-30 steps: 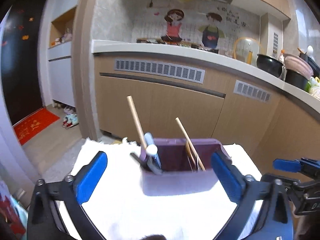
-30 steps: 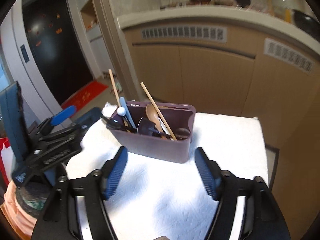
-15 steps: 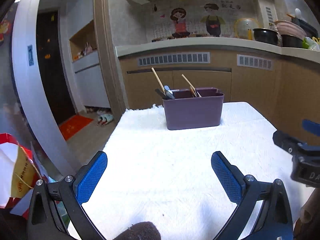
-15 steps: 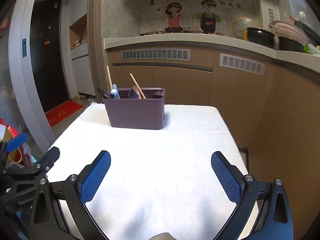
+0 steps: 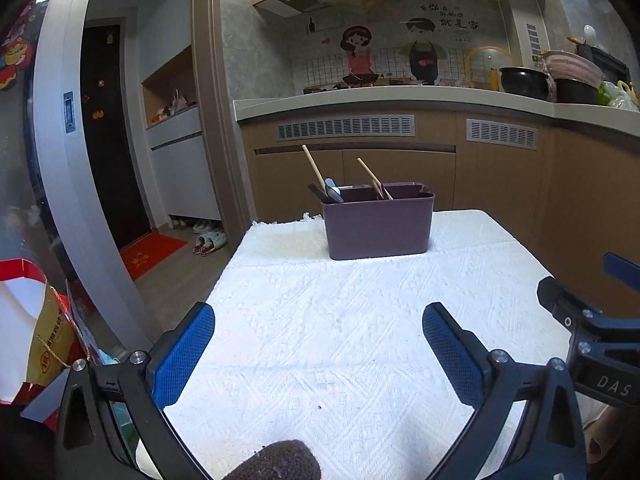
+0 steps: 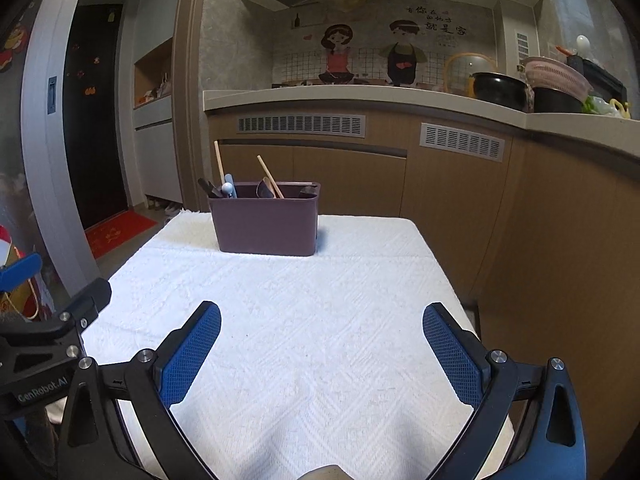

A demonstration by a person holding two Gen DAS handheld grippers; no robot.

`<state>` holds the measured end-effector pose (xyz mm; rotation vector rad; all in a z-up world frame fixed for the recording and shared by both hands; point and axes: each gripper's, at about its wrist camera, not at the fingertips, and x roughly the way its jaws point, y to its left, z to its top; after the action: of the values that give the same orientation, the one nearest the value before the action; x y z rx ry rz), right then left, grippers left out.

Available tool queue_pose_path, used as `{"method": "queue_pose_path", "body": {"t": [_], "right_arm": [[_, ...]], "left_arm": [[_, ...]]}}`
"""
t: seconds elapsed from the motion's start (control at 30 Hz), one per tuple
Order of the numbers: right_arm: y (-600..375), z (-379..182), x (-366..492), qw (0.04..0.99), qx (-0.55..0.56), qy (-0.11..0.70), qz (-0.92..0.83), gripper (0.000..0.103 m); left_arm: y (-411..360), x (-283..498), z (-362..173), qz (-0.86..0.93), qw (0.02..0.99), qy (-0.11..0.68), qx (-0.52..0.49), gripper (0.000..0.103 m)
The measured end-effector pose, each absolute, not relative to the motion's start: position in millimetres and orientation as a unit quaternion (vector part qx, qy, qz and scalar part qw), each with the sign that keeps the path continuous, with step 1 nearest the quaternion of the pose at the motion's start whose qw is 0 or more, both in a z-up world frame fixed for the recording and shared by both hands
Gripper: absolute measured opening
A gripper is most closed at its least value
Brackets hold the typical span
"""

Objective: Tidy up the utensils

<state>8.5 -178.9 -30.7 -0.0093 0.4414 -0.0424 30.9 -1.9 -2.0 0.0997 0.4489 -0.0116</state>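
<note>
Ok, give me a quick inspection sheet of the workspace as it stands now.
Surface: white textured cloth covers the table, bare apart from the caddy.
Job's things: purple caddy stands upright at the far end; wooden sticks, a blue-handled utensil and dark utensils poke out of it.
Clutter: nothing seen on the cloth.
Grippers: left tool and right tool both open, empty, near edge.
Cables: nothing seen.
Surroundings: kitchen counter behind with black pot and pink basket; red doormat on the floor.

Both the left tongs (image 5: 318, 344) and the right tongs (image 6: 322, 342) stand wide apart, empty, tilted slightly downward.
</note>
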Motion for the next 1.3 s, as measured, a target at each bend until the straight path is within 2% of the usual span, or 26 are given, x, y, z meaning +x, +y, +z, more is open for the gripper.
{"method": "queue_pose_path", "body": {"t": [1.3], "right_arm": [[-181.6,-35.1,14.1,0.973,-0.006,0.229,-0.015,0.101]], "left_arm": [[-5.1,31.4,-3.2,-0.008,0.972,0.230,0.038,0.103]]}}
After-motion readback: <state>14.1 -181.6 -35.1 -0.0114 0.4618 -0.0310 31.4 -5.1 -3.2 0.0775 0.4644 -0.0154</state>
